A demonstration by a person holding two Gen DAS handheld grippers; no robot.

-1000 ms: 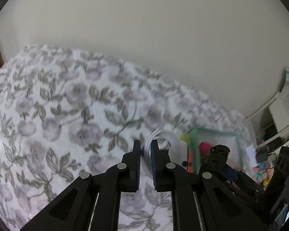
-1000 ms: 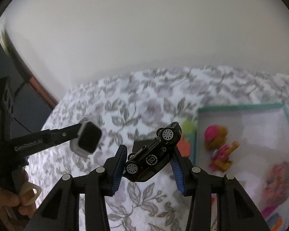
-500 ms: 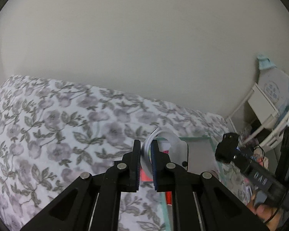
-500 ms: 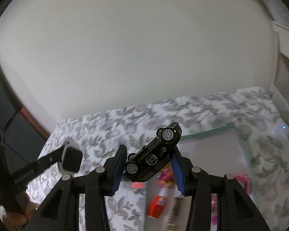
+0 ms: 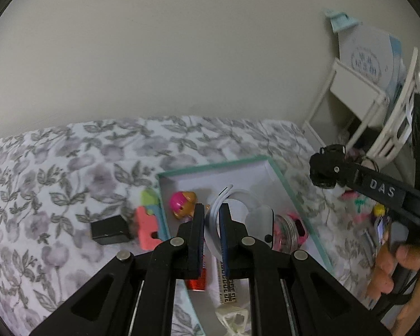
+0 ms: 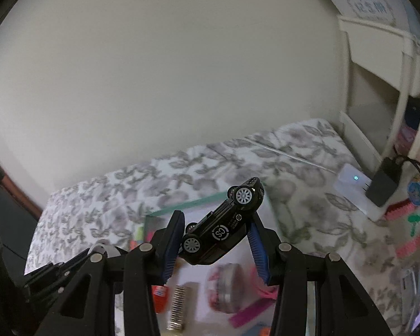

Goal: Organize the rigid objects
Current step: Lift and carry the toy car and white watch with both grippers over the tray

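My left gripper is shut on the white strap of a smartwatch, which hangs above a teal-rimmed white box on a floral bedspread. My right gripper is shut on a black toy car, tilted nose-up with its wheels showing, over the same box. In the left wrist view the car hovers past the box's right rim. The box holds a pink-haired doll, a round tin, a red tube and a patterned comb.
A black block, a coral piece and a green piece lie on the bedspread left of the box. A white shelf, a white power unit and a black adapter stand at the right. A hand holds the right gripper.
Both grippers have swung to the right, from over the bare bedspread to above the teal-rimmed box. The watch and the car stay gripped as before.
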